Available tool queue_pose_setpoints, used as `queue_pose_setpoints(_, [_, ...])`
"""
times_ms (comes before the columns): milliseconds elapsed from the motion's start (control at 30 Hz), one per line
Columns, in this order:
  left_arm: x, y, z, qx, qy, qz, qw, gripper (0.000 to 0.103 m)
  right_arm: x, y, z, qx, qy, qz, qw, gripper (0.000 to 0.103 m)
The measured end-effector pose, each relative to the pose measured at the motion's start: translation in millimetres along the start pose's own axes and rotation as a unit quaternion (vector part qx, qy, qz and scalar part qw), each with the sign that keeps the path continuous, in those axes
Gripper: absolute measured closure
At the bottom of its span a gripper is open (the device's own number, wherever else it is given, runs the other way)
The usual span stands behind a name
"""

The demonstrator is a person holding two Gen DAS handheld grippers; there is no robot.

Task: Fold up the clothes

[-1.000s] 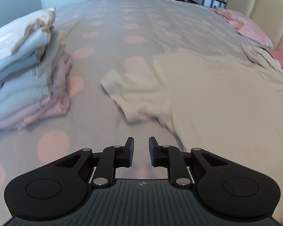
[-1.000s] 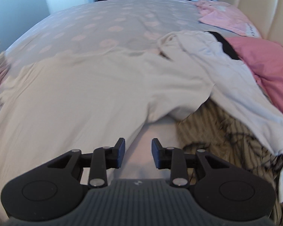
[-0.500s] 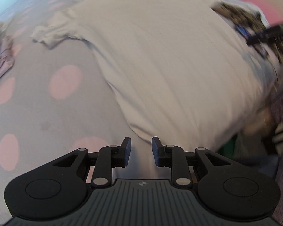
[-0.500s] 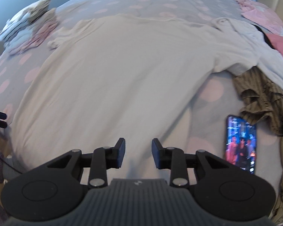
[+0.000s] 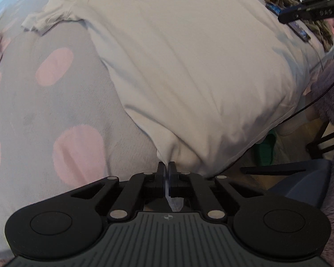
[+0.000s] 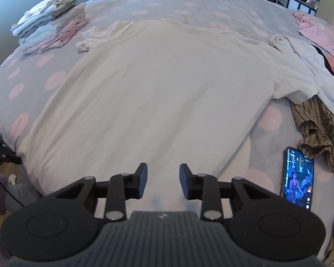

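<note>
Trouble could come from that thin pinch: our left gripper [image 5: 166,169] has its fingers pressed together on just the near hem corner of the white T-shirt [image 6: 158,93], which lies spread flat across the dotted bedspread [image 6: 171,2] with its hem drooping over the bed's edge. Our right gripper [image 6: 163,178] hovers spread wide above the hem, holding nothing. If we lift on one corner alone, we judge the cloth may slip out or drag skewed toward the phone [image 6: 298,178].
</note>
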State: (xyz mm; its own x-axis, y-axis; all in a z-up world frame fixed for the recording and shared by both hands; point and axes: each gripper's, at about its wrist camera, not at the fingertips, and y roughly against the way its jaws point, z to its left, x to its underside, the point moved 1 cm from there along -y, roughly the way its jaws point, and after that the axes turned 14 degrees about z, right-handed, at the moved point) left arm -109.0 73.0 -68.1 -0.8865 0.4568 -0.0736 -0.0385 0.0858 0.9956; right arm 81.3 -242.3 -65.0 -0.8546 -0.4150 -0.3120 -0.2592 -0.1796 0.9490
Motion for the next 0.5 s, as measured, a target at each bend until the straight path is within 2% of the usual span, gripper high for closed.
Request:
queue_pose_setpoints(100, [14,17,17,0.021,0.055,0.006,0.9982,0.103,-5,-3,-10,0.009,-0.021,0.008,1.0,0.068])
queue_pose_setpoints(167, [18,17,29,0.023,0.088,0.013,0.9958,0.103,-9,-5,-17,0.011,-0.035,0.013,0.999,0.068])
queue_pose_setpoints(267, [13,0,34,0.018,0.097,0.031,0.9946,0.102,-12,-7,-21,0.007,-0.043,0.021,0.999,0.068])
queue_pose_setpoints(367, [9,-5,30,0.005,0.086,0.055,0.9948,0.1,-10,-7,-21,0.002,-0.041,0.028,0.999,0.067])
queue_pose_setpoints(433, [6,7,26,-0.008,0.082,0.042,0.9957,0.097,-4,-6,-24,-0.001,-0.039,0.035,0.999,0.067])
queue_pose_setpoints(500, [1,24,24,0.001,0.092,0.008,0.9957,0.09,4,-6,-29,-0.002,-0.042,0.042,0.998,0.067])
